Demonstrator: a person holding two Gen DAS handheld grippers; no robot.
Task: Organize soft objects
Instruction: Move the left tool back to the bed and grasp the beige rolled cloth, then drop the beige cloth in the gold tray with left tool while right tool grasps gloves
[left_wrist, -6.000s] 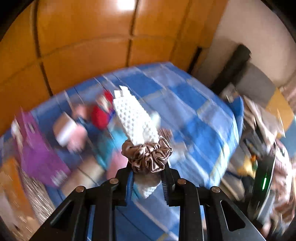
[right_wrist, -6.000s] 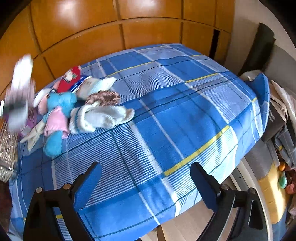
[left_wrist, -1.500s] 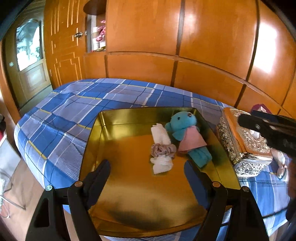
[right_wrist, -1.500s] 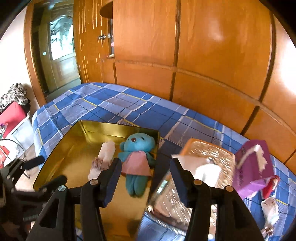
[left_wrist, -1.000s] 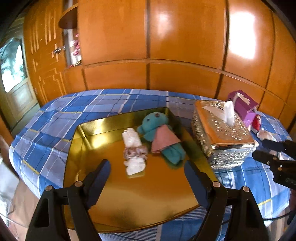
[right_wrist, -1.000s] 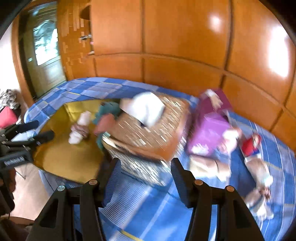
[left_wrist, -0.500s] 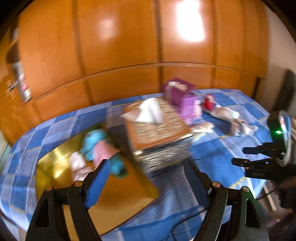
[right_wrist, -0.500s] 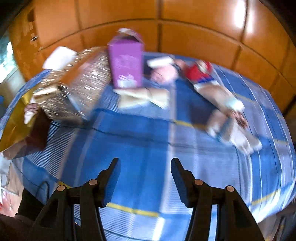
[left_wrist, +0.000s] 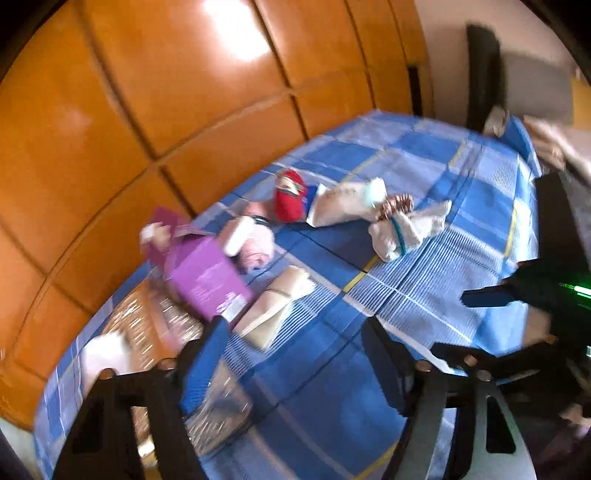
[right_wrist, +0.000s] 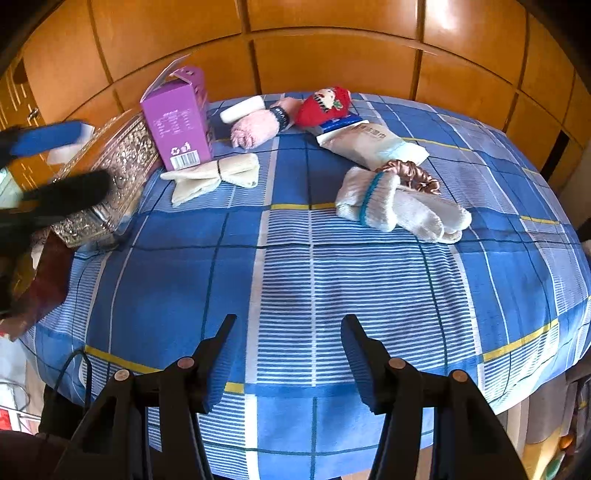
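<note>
At far left the silver tissue box (right_wrist: 107, 177) and purple carton (right_wrist: 176, 118) stood beside the beige cloth (right_wrist: 212, 175), likely next to be picked. Rightward lay white socks (right_wrist: 399, 206) and a scrunchie (right_wrist: 413, 173). Both grippers, left (left_wrist: 291, 365) and right (right_wrist: 288, 350), had swung away from the tray; left jaws had just narrowed, both apart, empty.

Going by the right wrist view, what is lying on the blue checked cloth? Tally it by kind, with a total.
Sock bundles: 3 — white with teal band, cream tied, pink fuzzy
Hair scrunchie: 1 — brown satin
Red plush toy: 1
Wipes packet: 1
White roll: 1
Boxes: 2 — purple carton, silver tissue box
Total: 9
</note>
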